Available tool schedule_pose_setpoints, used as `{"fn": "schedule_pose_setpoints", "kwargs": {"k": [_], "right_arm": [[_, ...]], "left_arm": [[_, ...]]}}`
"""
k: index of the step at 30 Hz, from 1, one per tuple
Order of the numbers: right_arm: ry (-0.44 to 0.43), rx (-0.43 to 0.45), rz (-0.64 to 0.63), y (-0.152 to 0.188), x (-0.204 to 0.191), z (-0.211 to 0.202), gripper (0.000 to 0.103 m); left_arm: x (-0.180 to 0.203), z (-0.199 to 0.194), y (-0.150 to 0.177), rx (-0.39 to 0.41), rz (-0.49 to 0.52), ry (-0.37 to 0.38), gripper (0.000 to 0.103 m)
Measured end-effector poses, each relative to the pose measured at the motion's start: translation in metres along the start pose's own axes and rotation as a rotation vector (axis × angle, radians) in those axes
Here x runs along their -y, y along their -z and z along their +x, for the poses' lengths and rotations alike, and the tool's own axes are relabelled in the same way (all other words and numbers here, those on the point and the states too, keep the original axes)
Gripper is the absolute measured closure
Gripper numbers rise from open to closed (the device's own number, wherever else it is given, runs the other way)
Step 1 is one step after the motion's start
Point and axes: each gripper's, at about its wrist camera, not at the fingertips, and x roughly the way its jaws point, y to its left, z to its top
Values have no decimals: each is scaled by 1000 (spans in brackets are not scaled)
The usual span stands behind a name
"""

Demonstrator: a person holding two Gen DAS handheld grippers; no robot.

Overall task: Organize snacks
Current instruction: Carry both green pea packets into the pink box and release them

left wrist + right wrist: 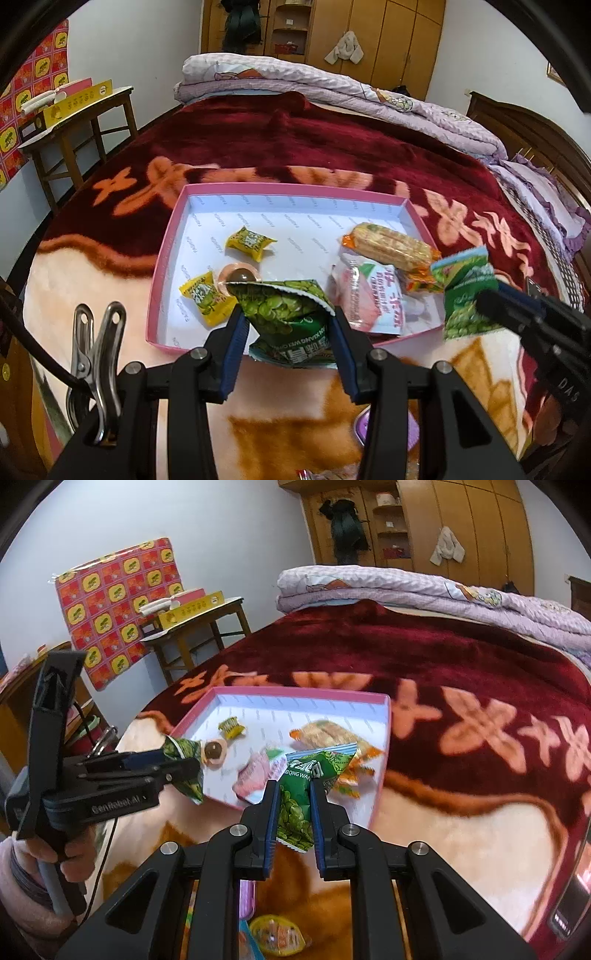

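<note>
Both grippers carry a green pea packet. The left gripper (pixel 288 328) pinches one packet (pixel 284 314) across its width, jaws partly open around it. The right gripper (pixel 293 812) is clamped nearly closed on the other packet (pixel 299 794), long axis running up from the jaws. The pink tray (pixel 306 693) lies just ahead, mid-frame — the left packet already overhangs its near edge, so that hand seems nearer to dropping.

Bed (pixel 332 147): maroon floral blanket (pixel 461 672); on it pink-rimmed tray (pixel 173 229), folded lilac quilt (pixel 332 88) at far end.
</note>
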Motion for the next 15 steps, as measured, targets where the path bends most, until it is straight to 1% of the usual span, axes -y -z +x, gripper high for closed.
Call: {"fn": "schedule_pose_setpoints", "kwargs": {"k": [8,15], "right_arm": [[-14,8,-17,-19,-5,21,85],[-26,5,-17,-35,-7,50,85]], "left_arm": [[-2,13,-1,-4,17,-24,57],[-7,26,-4,-19,8,-25,57]]}}
